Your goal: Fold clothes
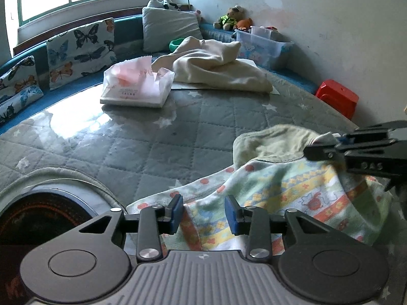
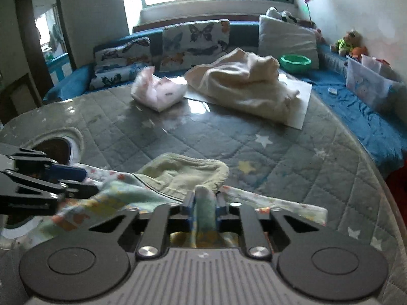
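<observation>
A home: window seat with butterfly cushions (image 1: 81, 50), teddy bear (image 1: 230, 17), quilted table (image 1: 152, 139).

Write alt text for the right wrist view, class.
The right claw is shut on a fold of a patterned garment on a quilted grey table. The left claw reaches in from the left; a cream cloth lies beyond.

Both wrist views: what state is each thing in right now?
Left tongs: open, over the patterned garment.
Right tongs: shut on a fold of it.
Patterned garment: crumpled, partly lifted.
Cream garment: heaped, unfolded.
Tissue pack: open, paper sticking out.
Plastic bin: no lid visible.
</observation>
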